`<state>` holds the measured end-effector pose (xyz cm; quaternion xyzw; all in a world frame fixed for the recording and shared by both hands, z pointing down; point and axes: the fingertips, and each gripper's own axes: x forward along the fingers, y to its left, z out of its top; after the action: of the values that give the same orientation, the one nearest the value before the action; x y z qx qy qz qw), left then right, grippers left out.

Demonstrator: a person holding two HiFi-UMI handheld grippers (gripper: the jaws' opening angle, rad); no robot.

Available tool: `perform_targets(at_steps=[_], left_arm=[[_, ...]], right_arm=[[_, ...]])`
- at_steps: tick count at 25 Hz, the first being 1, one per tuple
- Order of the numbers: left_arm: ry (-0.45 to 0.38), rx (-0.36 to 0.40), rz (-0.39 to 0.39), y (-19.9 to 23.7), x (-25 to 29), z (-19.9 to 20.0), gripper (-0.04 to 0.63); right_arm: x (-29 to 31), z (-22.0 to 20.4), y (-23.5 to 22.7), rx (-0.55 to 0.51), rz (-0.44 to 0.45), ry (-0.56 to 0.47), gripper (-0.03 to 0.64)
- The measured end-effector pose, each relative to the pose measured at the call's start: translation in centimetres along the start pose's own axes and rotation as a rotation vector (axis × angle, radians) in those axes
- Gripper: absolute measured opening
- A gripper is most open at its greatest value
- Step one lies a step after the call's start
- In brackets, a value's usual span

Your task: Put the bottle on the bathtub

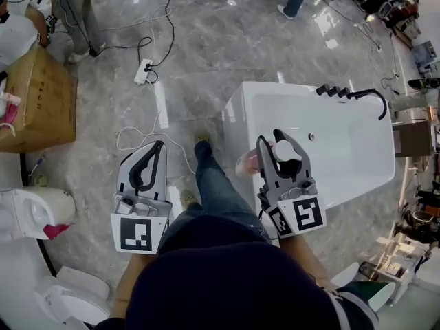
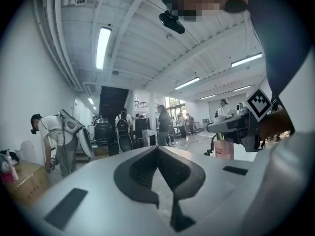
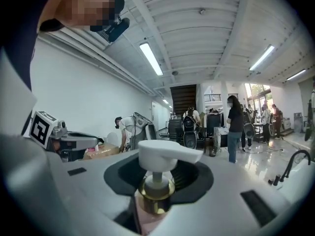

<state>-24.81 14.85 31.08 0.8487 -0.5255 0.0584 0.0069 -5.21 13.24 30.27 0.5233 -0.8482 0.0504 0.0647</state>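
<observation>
While you are holding the bottle [image 1: 249, 162] upright, its white pump head [image 3: 165, 151] is sitting above the jaws and its pink body is hanging below them, so its long axis is running straight up and down. Your right gripper [image 1: 278, 141] is clamping it just under the gold collar, with the pads pressing on both sides. The bathtub [image 1: 289, 88] is lying ahead and to the right of that gripper. In the head view the bottle is showing over the tub's near left corner, at the rim, though how high above the rim it is hanging cannot be told from above. That is making the right hand the one to place with: I judge a short reach forward and a straight lowering, base kept flat, to be all it needs. Your left gripper [image 1: 146, 165] is hovering over the floor left of your leg, well apart from the tub, jaws together and holding nothing.

The rim is looking white, glossy and narrow along the sides, and wider at the far end where the black faucet [image 1: 364, 96] is standing. A tall bottle set off-centre there is likely to tip. Around you the grey marbled floor [image 1: 227, 40] is carrying loose cables and a power strip [image 1: 143, 71], with a cardboard box [image 1: 41, 105] and a toilet [image 1: 31, 212] to your left. Other people are working further off.
</observation>
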Motion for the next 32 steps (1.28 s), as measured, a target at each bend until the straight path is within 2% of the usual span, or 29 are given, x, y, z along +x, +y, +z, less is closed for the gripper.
perform_targets(at_steps=[7, 12, 16, 20, 25, 32], left_arm=[[-0.001, 0.039, 0.03, 4.7, 9.6, 0.8, 0.023], [0.006, 0.055, 0.004, 6.8, 18.9, 2.3, 0.023], [-0.006, 0.072, -0.044, 6.5, 26.6, 3.7, 0.023], [-0.001, 0.102, -0.122, 5.1, 33.0, 4.2, 0.023], [0.023, 0.117, -0.214, 3.5, 38.0, 3.1, 0.021], [0.062, 0.155, -0.468, -1.7, 43.9, 0.8, 0.022]], right_arm=[[10.1, 0.6, -5.4, -0.003, 0.033, -0.034, 0.149], [17.7, 2.1, -10.3, -0.033, 0.075, -0.059, 0.149], [22.0, 2.6, -14.9, -0.063, 0.074, -0.063, 0.149], [24.4, 1.3, -19.7, -0.061, 0.044, -0.034, 0.149], [25.9, -0.4, -23.9, -0.046, -0.026, -0.024, 0.149], [24.1, -3.5, -29.3, 0.004, -0.221, 0.012, 0.149]])
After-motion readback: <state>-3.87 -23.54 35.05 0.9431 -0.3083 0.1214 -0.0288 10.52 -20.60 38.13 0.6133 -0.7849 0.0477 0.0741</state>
